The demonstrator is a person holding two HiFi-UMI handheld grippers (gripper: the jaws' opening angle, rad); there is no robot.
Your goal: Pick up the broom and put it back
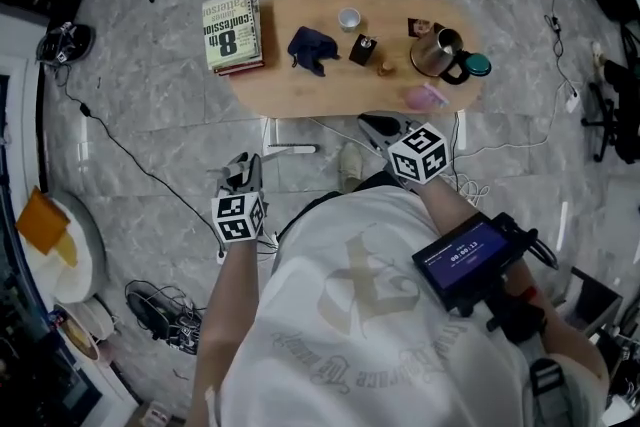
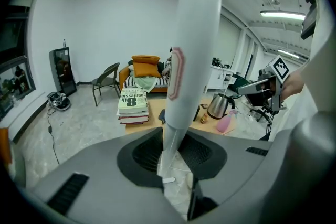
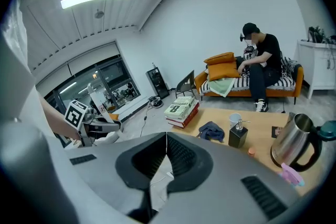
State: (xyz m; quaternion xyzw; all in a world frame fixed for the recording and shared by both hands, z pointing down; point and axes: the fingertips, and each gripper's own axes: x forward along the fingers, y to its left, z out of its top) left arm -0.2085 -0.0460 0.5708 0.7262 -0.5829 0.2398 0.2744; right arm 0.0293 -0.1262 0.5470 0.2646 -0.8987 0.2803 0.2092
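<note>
Over the marble floor (image 1: 150, 95) by the table (image 1: 300, 85), we judge the pick-up done, with our left gripper (image 2: 170, 157) clamped on the white broom (image 2: 194, 34) rising between its jaws, our right gripper (image 3: 166, 152) closed and empty, and the putting back left to do.

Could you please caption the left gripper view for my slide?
Left gripper clamps the white broom handle, coffee table beyond.

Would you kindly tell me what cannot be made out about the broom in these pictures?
- Broom handle: cut off by the left gripper view's top edge; its lower part is hidden between the jaws of the left tool.
- Its ends: neither appears in any view.
- Head view: handle not discernible near the left tool.
</note>
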